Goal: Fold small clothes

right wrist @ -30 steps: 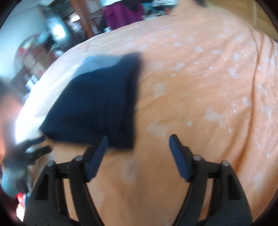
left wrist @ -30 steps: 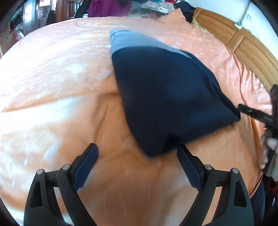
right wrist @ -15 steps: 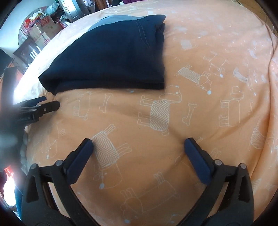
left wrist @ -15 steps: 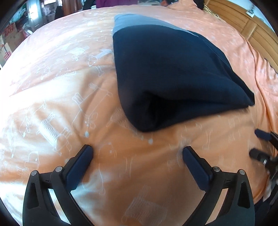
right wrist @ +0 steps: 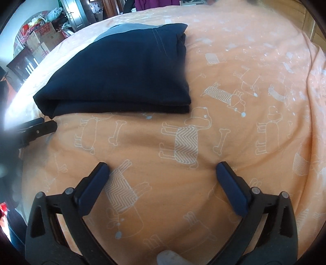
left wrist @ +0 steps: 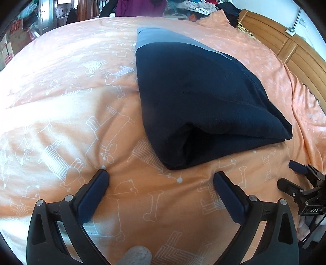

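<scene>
A dark navy garment (left wrist: pixel 195 97) with a grey band at its far end lies folded on the orange bedspread (left wrist: pixel 61 102). My left gripper (left wrist: pixel 161 179) is open just short of its near folded corner, fingers resting on the spread, nothing between them. In the right wrist view the same folded garment (right wrist: pixel 122 73) lies up and to the left. My right gripper (right wrist: pixel 163 171) is open over bare bedspread (right wrist: pixel 254 102), well clear of the cloth. The right gripper's fingertips (left wrist: pixel 295 166) show at the right edge of the left wrist view.
A wooden headboard (left wrist: pixel 285 46) runs along the far right of the bed. Cardboard boxes and clutter (right wrist: pixel 40 38) stand beyond the bed's far left edge, and hanging clothes (left wrist: pixel 138 8) beyond its far end. The left gripper's tip (right wrist: pixel 40 128) shows at the left.
Both grippers have drawn back from the folded garment and steadied low over the bedspread. One second ago each was at the cloth's near edge. The garment has stayed folded in place.
</scene>
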